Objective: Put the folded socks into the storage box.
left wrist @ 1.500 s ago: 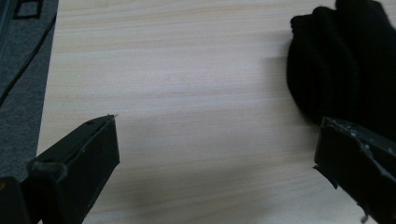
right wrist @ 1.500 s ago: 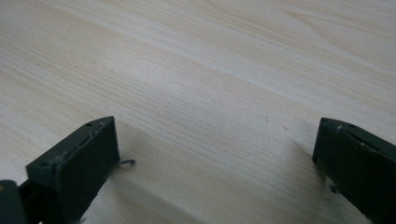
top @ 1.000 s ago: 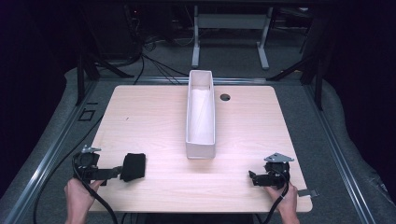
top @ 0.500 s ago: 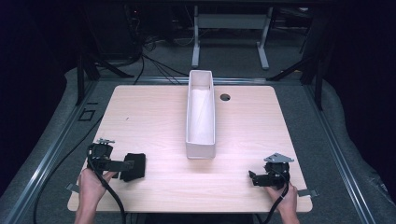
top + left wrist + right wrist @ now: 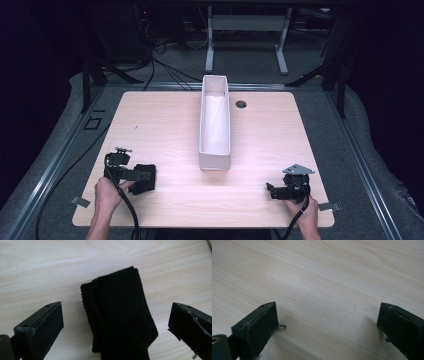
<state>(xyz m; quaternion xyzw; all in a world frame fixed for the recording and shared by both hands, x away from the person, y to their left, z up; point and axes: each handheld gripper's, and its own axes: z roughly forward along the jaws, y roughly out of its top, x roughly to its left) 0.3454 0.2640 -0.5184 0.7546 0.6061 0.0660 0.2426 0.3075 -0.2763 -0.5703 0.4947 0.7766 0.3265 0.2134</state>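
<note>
The black sock (image 5: 120, 315) is lying folded on the table (image 5: 175, 125) between the left gripper's (image 5: 131, 174) wide jaws, long side pointing away — the right gripper (image 5: 274, 190) is waiting far off, also wide.

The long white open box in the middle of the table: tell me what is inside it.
From the high view, the long white open box shows a bare pale floor and inner walls, nothing lying in it. Its near wall hides the strip of floor just behind it, so something flat there cannot be ruled out.
</note>
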